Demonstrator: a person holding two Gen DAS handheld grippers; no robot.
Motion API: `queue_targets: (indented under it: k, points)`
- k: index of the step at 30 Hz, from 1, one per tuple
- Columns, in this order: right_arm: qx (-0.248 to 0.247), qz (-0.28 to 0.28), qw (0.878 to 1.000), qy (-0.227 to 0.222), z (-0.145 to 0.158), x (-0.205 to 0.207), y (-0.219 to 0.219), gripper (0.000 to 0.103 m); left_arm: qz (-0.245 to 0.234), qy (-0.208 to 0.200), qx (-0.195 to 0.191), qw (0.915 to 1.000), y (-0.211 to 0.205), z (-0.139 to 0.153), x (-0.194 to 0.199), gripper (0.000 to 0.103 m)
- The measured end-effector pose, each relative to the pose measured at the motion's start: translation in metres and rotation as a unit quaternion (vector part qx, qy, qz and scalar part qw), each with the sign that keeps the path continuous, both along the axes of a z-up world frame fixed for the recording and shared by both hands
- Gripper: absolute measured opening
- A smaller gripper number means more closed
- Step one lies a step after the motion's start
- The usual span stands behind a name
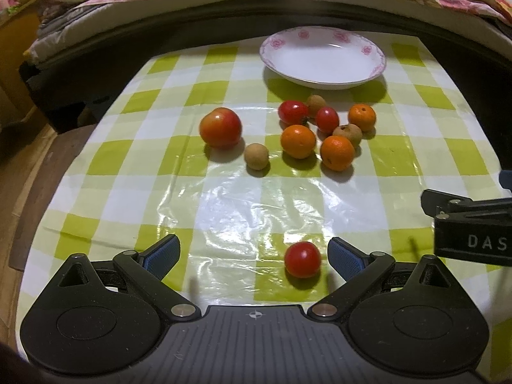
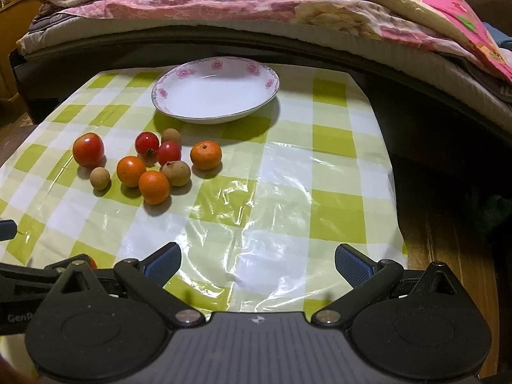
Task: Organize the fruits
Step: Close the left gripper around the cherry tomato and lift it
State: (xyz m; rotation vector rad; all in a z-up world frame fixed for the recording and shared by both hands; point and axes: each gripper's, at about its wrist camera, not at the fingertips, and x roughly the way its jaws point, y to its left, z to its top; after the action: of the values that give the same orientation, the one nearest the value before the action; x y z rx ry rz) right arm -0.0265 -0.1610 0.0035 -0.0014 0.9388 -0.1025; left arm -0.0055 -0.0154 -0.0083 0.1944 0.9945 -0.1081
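A white plate with pink flowers stands empty at the far side of the checked tablecloth. Before it lies a cluster of fruits: a large tomato, three oranges, small red tomatoes and brown longans. My left gripper is open, with one small red tomato lying between its fingers, nearer the right one. My right gripper is open and empty over bare cloth.
The green-and-white plastic cloth covers a low table. A bed with pink quilts runs along the far edge. The right gripper's body shows at the left view's right edge. Wooden floor lies to the right.
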Motion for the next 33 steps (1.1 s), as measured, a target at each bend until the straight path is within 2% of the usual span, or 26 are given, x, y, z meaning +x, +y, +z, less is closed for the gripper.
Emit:
queue_targets:
  k: [15,18,23,27,29,31,33]
  points:
    - [-0.001,0.000,1.000,-0.003,0.002,0.000,-0.003,0.103,-0.023,0.008,-0.011,0.9996,-0.003,-0.003,-0.004,0.100]
    - [-0.001,-0.002,1.000,-0.002,0.002,0.001,-0.004,0.103,-0.018,0.014,-0.020,0.9995,0.004,-0.004,-0.003,0.098]
    - [0.004,-0.001,1.000,-0.005,0.005,0.001,-0.005,0.103,-0.002,0.025,-0.044,0.9987,0.015,-0.004,0.000,0.090]
    - [0.007,-0.001,1.000,-0.008,0.007,0.002,-0.006,0.103,-0.018,0.030,-0.045,0.9983,0.008,-0.007,-0.002,0.084]
    - [0.008,0.001,1.000,-0.009,0.007,0.002,-0.005,0.103,-0.029,0.034,-0.038,0.9983,0.003,-0.009,-0.003,0.071]
    - [0.008,0.004,1.000,-0.010,0.008,0.002,-0.005,0.103,-0.030,0.039,-0.038,0.9981,0.003,-0.012,-0.002,0.067]
    - [0.010,0.012,1.000,-0.011,0.009,0.002,-0.005,0.097,-0.027,0.045,-0.056,0.9970,0.007,-0.014,0.001,0.060]
